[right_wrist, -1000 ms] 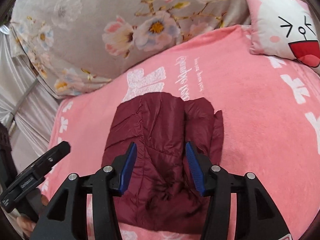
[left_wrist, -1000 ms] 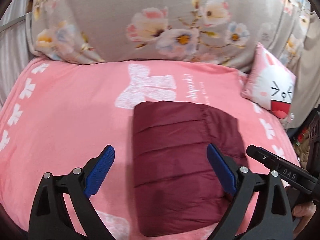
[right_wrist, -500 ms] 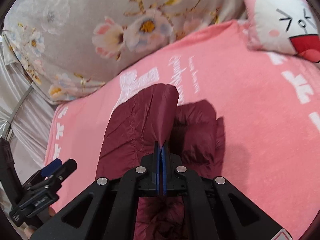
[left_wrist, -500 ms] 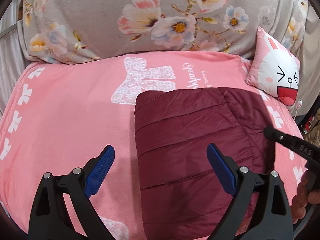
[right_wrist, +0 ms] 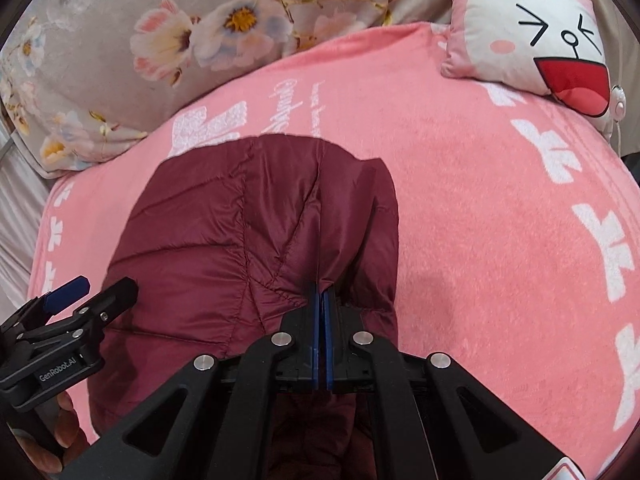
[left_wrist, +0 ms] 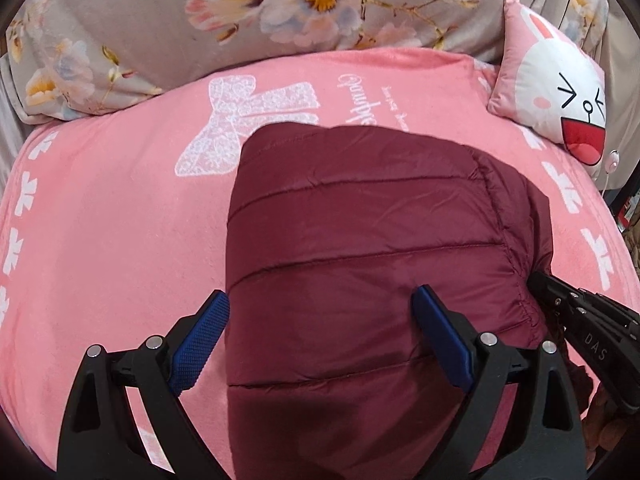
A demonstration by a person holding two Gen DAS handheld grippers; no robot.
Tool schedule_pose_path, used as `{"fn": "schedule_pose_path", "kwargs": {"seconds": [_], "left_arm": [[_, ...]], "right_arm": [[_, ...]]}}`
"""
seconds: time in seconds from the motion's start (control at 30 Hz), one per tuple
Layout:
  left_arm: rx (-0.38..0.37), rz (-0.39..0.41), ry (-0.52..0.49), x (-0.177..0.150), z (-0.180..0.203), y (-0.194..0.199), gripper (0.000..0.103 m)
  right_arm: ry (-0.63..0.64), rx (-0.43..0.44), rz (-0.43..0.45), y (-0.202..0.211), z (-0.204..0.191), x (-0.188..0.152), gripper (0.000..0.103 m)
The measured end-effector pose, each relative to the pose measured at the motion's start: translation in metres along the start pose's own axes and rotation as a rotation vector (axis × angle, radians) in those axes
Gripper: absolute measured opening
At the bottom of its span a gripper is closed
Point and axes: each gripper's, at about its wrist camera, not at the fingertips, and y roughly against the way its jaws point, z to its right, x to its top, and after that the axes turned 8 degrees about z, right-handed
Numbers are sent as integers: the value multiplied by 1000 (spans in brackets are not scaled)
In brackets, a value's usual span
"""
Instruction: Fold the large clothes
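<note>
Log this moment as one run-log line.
left gripper: open, over jacket | right gripper: shut on jacket | blanket

Left gripper [left_wrist: 320, 332]: jaws spread wide, blue pads [left_wrist: 198, 346] apart, nothing between them, low over jacket [left_wrist: 360, 240]. Right gripper [right_wrist: 320, 300]: jaws pressed together, pinching a raised fold of jacket at its right edge. Hand [right_wrist: 48, 448] partly visible beneath left gripper body.

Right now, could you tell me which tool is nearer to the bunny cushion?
Right. The right tool, shut on the maroon puffer jacket at its right edge, is on the side of the bunny cushion. The left tool hangs open over the jacket's left part, farther away.
</note>
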Motion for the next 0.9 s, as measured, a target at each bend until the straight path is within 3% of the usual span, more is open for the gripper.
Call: {"fn": "schedule_pose_path", "kwargs": {"seconds": [0.43,0.9], "left_arm": [[34,-31,-10,-21,8,-29,98],[58,-25,-16,-31,13,-49,98]], "right_arm": [[-11,0,-58,-38,-1,-21,2],[-24,9,-35,-52,2,-31,2]]}}
